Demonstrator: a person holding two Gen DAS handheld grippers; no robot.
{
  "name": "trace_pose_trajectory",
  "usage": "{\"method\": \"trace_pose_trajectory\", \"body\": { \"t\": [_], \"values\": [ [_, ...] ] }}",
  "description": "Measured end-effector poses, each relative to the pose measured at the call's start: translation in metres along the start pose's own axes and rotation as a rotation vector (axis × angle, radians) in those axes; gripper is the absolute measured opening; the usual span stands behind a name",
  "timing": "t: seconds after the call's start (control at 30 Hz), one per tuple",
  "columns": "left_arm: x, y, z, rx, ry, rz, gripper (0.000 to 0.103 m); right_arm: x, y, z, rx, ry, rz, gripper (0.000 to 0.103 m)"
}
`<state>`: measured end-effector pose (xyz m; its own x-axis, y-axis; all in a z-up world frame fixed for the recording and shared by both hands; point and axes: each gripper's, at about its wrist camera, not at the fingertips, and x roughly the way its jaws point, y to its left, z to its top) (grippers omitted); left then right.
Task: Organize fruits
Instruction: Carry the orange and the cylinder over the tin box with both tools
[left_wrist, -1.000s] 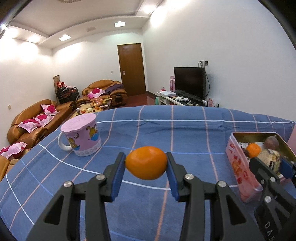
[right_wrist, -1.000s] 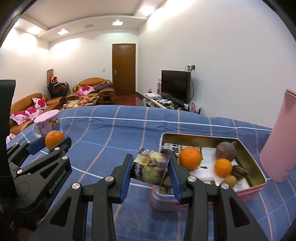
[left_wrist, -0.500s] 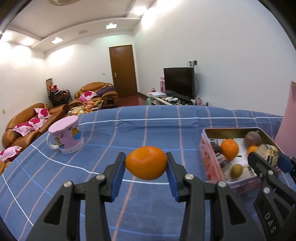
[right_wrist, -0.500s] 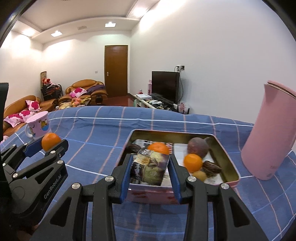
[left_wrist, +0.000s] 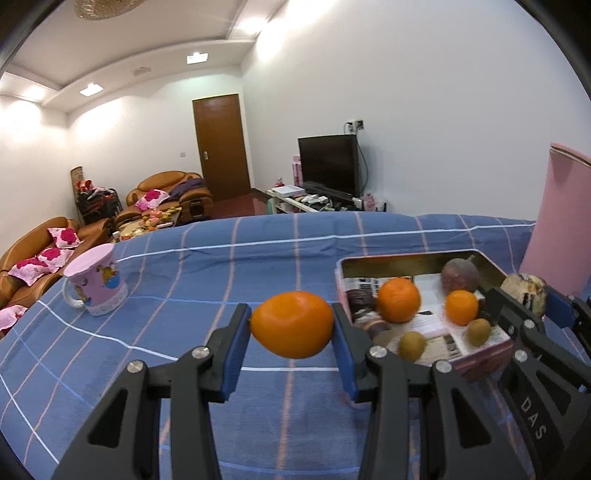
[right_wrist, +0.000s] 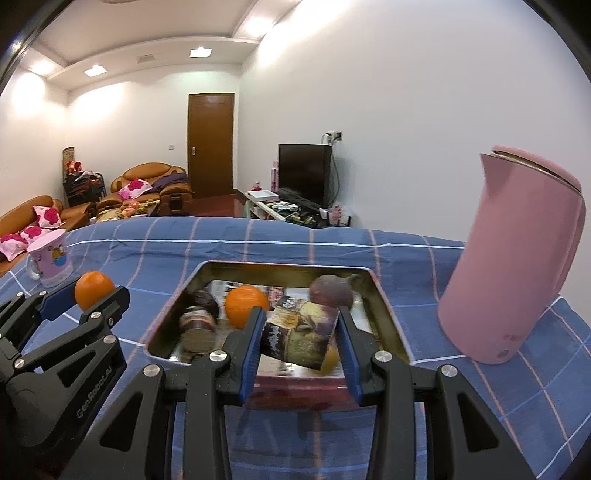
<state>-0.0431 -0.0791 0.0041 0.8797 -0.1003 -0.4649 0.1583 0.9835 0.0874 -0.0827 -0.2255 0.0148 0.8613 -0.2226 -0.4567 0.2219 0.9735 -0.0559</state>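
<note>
My left gripper (left_wrist: 291, 328) is shut on an orange (left_wrist: 291, 324) and holds it above the blue checked cloth, just left of the pink tin box (left_wrist: 480, 360). My right gripper (right_wrist: 299, 332) is shut on a mottled brown-and-cream lump (right_wrist: 300, 334) and holds it over the front of the tin box (right_wrist: 164, 326). The tin holds oranges (left_wrist: 399, 300), a dark purple fruit (left_wrist: 460, 276), small brown-green fruits (left_wrist: 412, 345) and dark pieces (right_wrist: 197, 314). The left gripper and its orange (right_wrist: 94, 290) show at the left of the right wrist view.
A tall pink kettle (right_wrist: 517, 266) stands on the cloth right of the tin. A pink cartoon mug (left_wrist: 98, 280) stands at the far left. Sofas, a door and a TV lie beyond the table's far edge.
Both grippers have moved right and forward toward the tin. The right gripper's lump went from beside the tin's left corner to over its front part. The kettle came into the left view.
</note>
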Motion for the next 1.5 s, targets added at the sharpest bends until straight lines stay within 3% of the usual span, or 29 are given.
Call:
{"method": "trace_pose_trajectory", "body": {
  "t": [0.47, 1.17, 1.5],
  "values": [
    [0.007, -0.048, 0.01, 0.029, -0.016, -0.069, 0.045, 0.008, -0.037, 0.006, 0.012, -0.021, -0.085, 0.04],
    [0.038, -0.077, 0.026, -0.019, 0.033, -0.172, 0.045, 0.024, -0.06, 0.018, 0.051, -0.034, -0.148, 0.041],
    [0.057, -0.06, 0.033, -0.084, 0.071, -0.197, 0.045, 0.045, -0.057, 0.03, 0.084, -0.02, -0.088, 0.041]
  ]
}}
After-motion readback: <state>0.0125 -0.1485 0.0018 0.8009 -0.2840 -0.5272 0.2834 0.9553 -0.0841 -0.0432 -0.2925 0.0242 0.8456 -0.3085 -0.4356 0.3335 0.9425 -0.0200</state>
